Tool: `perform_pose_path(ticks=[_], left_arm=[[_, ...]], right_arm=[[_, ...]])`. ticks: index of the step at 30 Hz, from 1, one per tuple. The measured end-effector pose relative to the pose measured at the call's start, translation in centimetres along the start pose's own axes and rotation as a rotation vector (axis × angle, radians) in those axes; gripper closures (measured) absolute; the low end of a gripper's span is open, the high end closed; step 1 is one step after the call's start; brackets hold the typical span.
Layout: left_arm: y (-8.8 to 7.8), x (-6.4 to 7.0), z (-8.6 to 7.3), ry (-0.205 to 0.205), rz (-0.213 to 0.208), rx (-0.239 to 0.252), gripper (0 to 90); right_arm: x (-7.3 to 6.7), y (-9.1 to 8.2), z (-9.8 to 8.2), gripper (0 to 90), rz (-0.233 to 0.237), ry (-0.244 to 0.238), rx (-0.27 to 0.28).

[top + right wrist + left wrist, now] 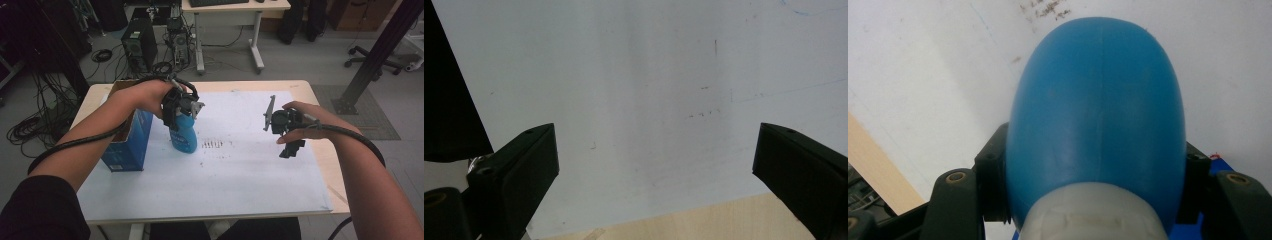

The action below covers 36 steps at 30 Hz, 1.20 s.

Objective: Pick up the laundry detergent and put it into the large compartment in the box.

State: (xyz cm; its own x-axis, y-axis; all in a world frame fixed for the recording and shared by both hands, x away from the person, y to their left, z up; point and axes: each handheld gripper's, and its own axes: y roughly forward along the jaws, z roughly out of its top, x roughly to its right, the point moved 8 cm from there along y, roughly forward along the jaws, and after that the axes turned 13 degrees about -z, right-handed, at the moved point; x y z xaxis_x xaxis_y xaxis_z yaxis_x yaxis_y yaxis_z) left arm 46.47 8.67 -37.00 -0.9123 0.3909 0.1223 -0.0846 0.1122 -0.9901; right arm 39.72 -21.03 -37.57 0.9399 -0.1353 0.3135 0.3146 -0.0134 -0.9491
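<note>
While the left hand-held gripper (181, 116) clamps the blue bottle (183, 137) just below its white cap, standing it on the tabletop (240, 170) beside the blue box (127, 145), the right hand-held gripper (291, 145) hovers wide open, apparently ready to assist.

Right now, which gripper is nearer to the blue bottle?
Left. The left gripper is shut on the blue bottle near its top. The right gripper hovers open over the white sheet, well apart from the bottle.
</note>
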Motion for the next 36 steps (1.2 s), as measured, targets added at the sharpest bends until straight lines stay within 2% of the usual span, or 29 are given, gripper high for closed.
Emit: perform_pose_path(ticks=[10,12,15,19,25,31,33,36], left_arm=[[-0.1,0.2,-0.1,0.003,0.005,-0.007,37.9],[-0.1,0.2,-0.1,0.005,0.023,-0.008,38.0],[-0.3,0.2,0.0,-0.006,0.045,-0.014,38.0],[-1.1,0.4,-0.1,-0.038,0.037,-0.015,38.0],[-2.3,1.2,-0.1,-0.116,0.011,-0.01,38.0],[-3.6,2.0,-0.1,-0.233,-0.017,0.012,37.9],[-4.3,2.4,-0.1,-0.303,-0.033,0.022,37.9],[-5.1,2.8,-0.1,-0.365,-0.048,0.033,37.9]], right_arm=[[-0.1,-0.1,0.0,4.2,0.001,-0.002,-0.004],[-0.2,-0.1,0.0,4.3,0.002,-0.002,-0.004],[-0.2,-0.1,0.0,4.3,0.001,-0.004,-0.004],[-0.2,-0.3,0.2,4.3,-0.002,-0.006,-0.001],[0.0,-0.8,0.3,4.3,-0.008,-0.011,-0.002],[0.0,-1.1,0.4,4.3,-0.015,-0.018,0.004],[0.0,-1.2,0.6,4.3,-0.017,-0.024,0.01],[-0.1,-1.3,0.7,4.3,-0.016,-0.027,0.009]])
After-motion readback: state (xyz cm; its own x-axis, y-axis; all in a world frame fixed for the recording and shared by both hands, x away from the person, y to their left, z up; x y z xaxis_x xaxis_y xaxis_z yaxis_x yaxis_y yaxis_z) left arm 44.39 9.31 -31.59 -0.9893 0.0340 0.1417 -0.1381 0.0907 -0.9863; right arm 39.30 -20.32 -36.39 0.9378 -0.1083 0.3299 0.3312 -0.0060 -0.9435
